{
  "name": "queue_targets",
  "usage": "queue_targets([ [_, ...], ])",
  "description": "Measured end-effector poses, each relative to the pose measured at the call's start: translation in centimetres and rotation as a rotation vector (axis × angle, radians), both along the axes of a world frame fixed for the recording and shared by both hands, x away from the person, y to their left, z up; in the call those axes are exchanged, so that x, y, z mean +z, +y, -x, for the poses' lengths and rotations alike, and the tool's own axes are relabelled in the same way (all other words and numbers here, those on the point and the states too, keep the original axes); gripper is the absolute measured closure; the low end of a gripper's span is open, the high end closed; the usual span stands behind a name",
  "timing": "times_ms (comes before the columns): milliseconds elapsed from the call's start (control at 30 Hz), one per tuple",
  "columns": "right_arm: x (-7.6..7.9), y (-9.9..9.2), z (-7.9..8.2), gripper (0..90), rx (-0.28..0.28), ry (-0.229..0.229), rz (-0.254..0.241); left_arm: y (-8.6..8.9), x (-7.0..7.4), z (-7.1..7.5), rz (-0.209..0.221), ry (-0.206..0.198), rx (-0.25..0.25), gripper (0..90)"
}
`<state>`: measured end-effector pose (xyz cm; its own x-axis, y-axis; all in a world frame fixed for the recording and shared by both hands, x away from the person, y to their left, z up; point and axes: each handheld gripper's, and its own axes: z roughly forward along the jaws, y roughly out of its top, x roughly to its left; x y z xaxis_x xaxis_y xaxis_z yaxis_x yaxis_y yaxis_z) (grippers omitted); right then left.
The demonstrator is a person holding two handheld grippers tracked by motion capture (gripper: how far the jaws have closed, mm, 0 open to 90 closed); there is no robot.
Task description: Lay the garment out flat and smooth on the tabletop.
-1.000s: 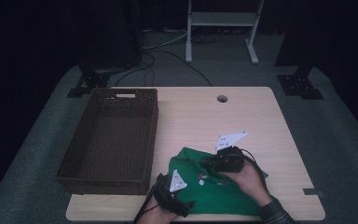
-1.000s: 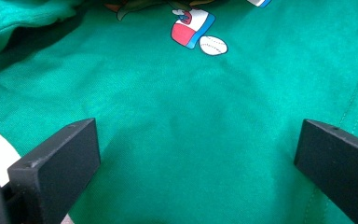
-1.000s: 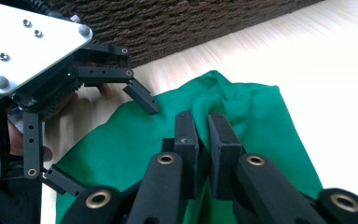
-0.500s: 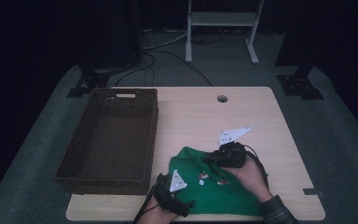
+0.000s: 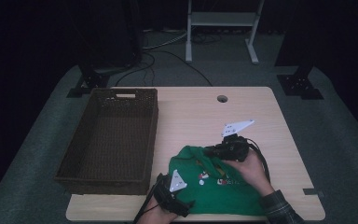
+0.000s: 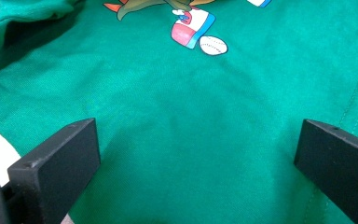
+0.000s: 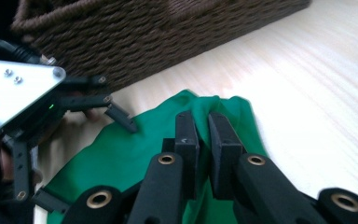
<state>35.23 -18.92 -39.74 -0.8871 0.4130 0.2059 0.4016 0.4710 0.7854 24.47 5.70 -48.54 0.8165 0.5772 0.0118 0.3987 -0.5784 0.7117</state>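
Where green shirt [image 7: 121, 154] bunches, right gripper [image 7: 203, 126] fingers apparently clenched on fold; left gripper [image 6: 191, 154] fingers spread.

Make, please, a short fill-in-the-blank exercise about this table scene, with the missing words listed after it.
1. The shirt on the table is ____ in colour.
2. The right gripper is shut on a fold of the ____.
3. The jaws of the left gripper stand ____ over the cloth.
4. The brown wicker ____ stands at the left of the table.

Missing words: green; shirt; open; basket
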Motion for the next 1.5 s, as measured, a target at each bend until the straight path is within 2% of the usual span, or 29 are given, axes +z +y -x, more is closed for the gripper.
queue_targets([
  [100, 0.1, -0.2, -0.4, 84.2, -0.026, 0.01, -0.006, 0.0, 0.0, 0.0, 0.0, 0.0, 0.0, 0.0],
  [967, 1.3, -1.2, -2.6, 84.1, -0.07, -0.012, 0.01, 0.0, 0.0, 0.0, 0.001, 0.001, 0.001, 0.0],
  [1500, 1.7, -1.6, -3.8, 84.1, -0.091, -0.007, 0.027, 0.0, 0.0, 0.0, 0.002, 0.001, 0.001, 0.0],
])
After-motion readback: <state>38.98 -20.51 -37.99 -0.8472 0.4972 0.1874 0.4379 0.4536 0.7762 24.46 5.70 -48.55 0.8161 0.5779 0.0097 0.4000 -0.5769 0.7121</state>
